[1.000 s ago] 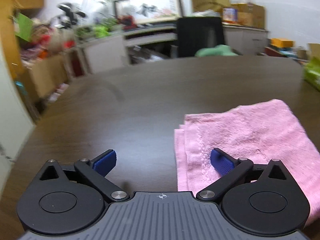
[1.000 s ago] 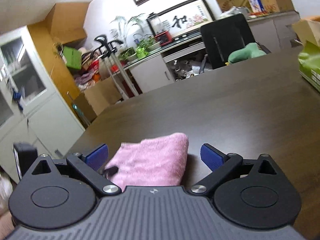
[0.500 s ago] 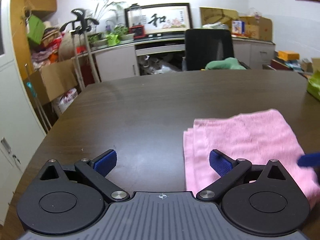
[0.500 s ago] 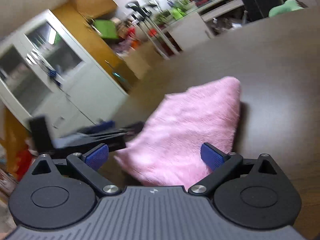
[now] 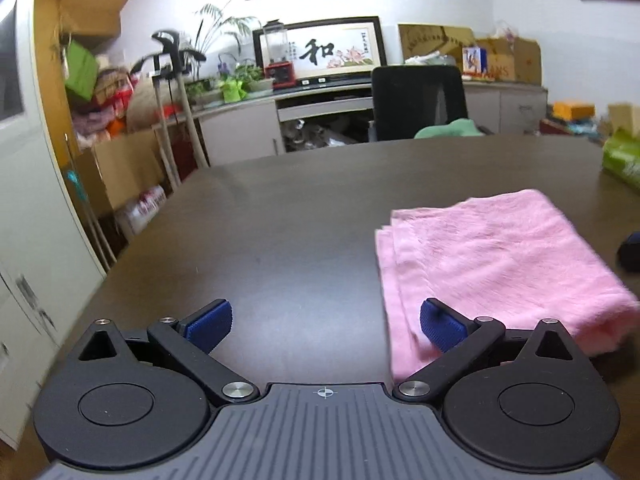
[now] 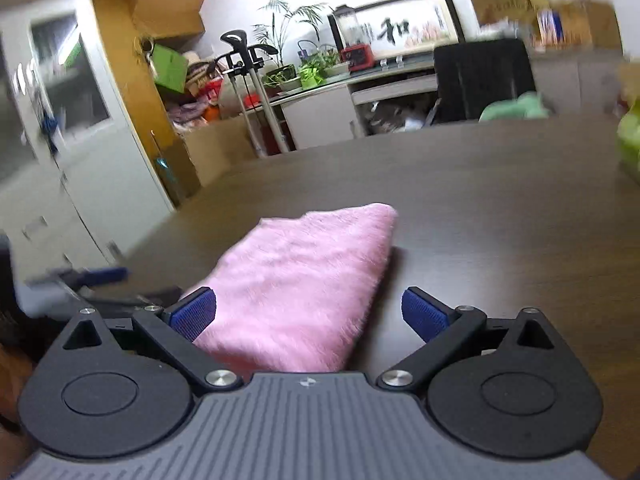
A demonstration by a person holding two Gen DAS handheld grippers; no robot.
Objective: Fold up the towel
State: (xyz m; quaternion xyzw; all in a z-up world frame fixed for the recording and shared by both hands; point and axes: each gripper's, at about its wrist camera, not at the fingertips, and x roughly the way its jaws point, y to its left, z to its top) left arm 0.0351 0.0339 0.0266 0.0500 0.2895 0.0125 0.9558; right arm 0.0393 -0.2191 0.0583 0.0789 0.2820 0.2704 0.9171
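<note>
L gripper jaws wide, empty | R gripper jaws wide, empty | pink towel folded, flat on dark table, layered edges offset | risk: snagging top layer w/ finger → fold opens

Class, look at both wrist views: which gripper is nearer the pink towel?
Right. The right gripper is open with the pink towel between its fingers; the left gripper, also open, sits off the towel's left edge.

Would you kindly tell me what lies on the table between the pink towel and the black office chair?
Nothing: in the left wrist view, only bare dark table stretches from the pink towel to the black office chair.
</note>
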